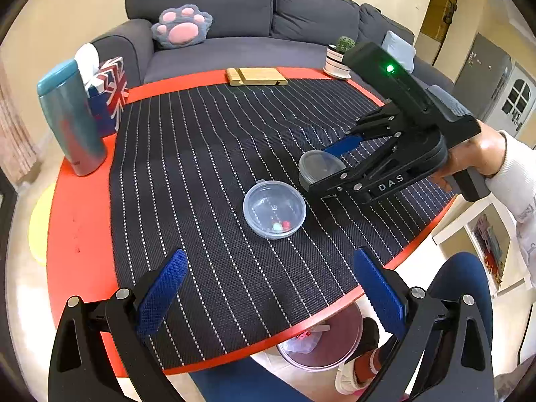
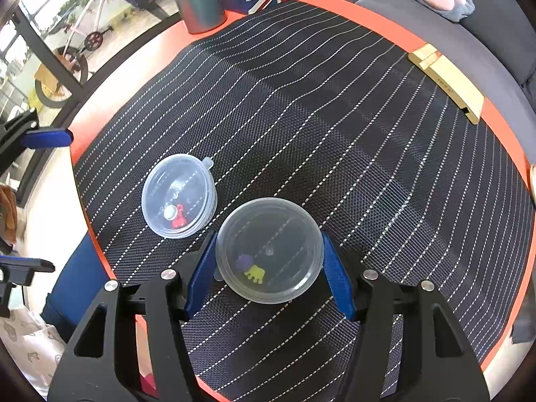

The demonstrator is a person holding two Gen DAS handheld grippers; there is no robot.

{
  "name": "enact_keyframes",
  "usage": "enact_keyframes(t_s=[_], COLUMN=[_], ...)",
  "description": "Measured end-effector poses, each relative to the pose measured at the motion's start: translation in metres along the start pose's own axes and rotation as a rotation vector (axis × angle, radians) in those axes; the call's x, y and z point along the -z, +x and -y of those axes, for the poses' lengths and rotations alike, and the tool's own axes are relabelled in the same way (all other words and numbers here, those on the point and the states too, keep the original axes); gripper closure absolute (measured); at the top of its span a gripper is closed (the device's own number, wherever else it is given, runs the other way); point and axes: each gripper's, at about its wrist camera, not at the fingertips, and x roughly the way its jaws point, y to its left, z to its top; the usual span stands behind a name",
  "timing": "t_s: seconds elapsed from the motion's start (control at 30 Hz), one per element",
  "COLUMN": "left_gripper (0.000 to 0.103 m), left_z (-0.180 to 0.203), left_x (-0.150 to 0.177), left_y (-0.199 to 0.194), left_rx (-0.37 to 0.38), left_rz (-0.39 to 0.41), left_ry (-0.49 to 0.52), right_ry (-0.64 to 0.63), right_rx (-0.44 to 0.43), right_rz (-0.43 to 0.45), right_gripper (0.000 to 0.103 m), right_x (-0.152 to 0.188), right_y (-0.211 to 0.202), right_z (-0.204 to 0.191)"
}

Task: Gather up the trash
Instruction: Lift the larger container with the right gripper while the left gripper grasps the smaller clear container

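Observation:
Two clear lidded plastic cups are on the striped black mat. One cup (image 1: 274,209) (image 2: 178,195) holds small red and white bits and lies free in the middle. My right gripper (image 2: 268,261) (image 1: 326,164) is shut on the other cup (image 2: 269,249) (image 1: 318,165), which holds purple and yellow bits; its blue pads (image 2: 201,268) press both sides. My left gripper (image 1: 268,284) is open and empty, near the table's front edge, short of the free cup. A bin (image 1: 321,341) with a bag sits on the floor under the table edge.
A teal tumbler (image 1: 68,117) and a Union Jack tissue box (image 1: 109,97) stand at the mat's left. A wooden stand (image 1: 256,76) and a potted cactus (image 1: 339,57) stand at the far edge of the round red table (image 1: 80,234). A grey sofa (image 1: 234,16) is beyond it.

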Motion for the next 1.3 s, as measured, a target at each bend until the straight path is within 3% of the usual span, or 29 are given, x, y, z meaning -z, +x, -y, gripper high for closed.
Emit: enact_keyframes(t_s=[0.5,1.3], left_gripper=[0.008,0.008], left_z=[0.001,0.005], left_x=[-0.024,-0.046], left_y=[0.022,0.088], left_rx=[-0.020,-0.036], left_rz=[-0.040,-0.213], left_ry=[0.059,0.120], right_ry=[0.114,0.173], right_rx=[-0.023,-0.027], right_rz=[0.076,0.134], right_gripper=[0.043,0.043], right_x=[0.020,0.062], right_y=[-0.035,-0.060], right_z=[0.014,0.023])
